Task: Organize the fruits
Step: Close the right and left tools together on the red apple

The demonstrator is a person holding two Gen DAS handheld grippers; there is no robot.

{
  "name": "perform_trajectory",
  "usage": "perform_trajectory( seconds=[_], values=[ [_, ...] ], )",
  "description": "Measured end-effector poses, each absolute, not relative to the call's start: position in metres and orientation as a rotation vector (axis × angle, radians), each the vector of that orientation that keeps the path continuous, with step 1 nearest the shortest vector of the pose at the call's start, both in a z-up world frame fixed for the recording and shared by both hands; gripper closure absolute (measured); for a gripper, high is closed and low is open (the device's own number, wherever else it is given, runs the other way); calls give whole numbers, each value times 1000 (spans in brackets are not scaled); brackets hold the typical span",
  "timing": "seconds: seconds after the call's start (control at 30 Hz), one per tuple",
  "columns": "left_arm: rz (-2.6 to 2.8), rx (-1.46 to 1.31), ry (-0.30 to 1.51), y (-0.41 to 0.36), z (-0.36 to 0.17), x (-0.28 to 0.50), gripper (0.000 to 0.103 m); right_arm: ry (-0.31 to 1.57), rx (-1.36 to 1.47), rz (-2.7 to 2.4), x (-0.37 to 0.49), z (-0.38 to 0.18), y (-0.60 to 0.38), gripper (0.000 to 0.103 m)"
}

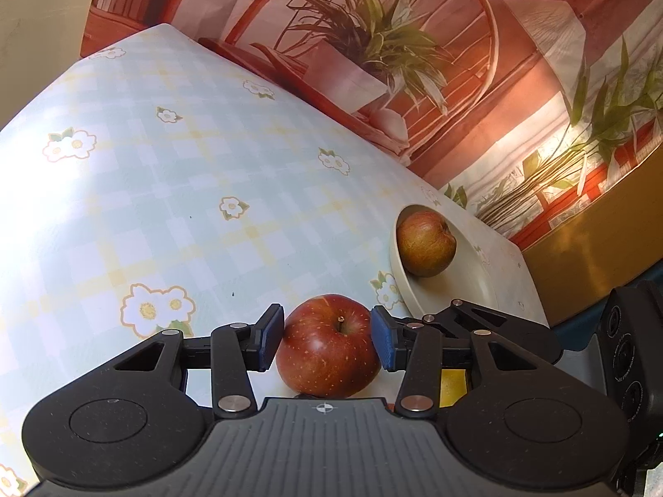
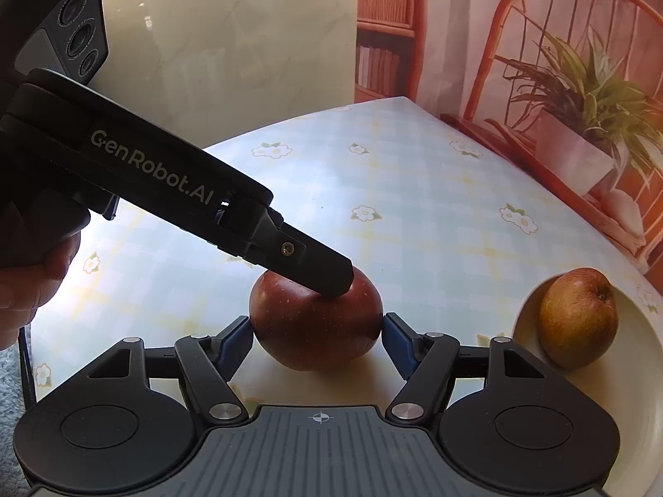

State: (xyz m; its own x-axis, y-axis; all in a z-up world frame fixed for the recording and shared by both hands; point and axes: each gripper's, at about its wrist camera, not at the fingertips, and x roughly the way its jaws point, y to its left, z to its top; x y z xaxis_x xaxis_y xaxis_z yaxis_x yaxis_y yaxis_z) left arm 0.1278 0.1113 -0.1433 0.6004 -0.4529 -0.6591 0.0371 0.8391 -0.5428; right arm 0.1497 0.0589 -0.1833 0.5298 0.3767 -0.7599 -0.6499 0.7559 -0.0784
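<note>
A tabletop (image 1: 174,190) covered in pale blue checked cloth with white flowers stands before a reddish printed backdrop. A shiny red apple (image 1: 328,346) rests on it. The left gripper (image 1: 327,341) and the right gripper (image 2: 317,337) each straddle it, blue pads apparently touching its sides. A duller brownish-red apple (image 2: 578,317) sits in a cream bowl (image 2: 638,343) nearby.

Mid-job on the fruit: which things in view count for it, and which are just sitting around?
Job:
- red apple, on the table between the left tongs and the right tongs
- brownish apple
- cream bowl holding it

Lying about:
- flowered tablecloth
- plant-and-chair backdrop
- yellow thing, mostly hidden, possibly fruit
</note>
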Motion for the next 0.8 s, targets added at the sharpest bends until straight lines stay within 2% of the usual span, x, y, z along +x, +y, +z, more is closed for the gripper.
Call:
perform_trajectory(
  seconds=[0.57,0.8],
  values=[
    [-338,-511,914,104,-154,128,58,814,-338,639,142,-186,52,39],
    [-353,-486,859,98,-131,131,58,739,-308,622,138,-165,40,39]
  ],
)
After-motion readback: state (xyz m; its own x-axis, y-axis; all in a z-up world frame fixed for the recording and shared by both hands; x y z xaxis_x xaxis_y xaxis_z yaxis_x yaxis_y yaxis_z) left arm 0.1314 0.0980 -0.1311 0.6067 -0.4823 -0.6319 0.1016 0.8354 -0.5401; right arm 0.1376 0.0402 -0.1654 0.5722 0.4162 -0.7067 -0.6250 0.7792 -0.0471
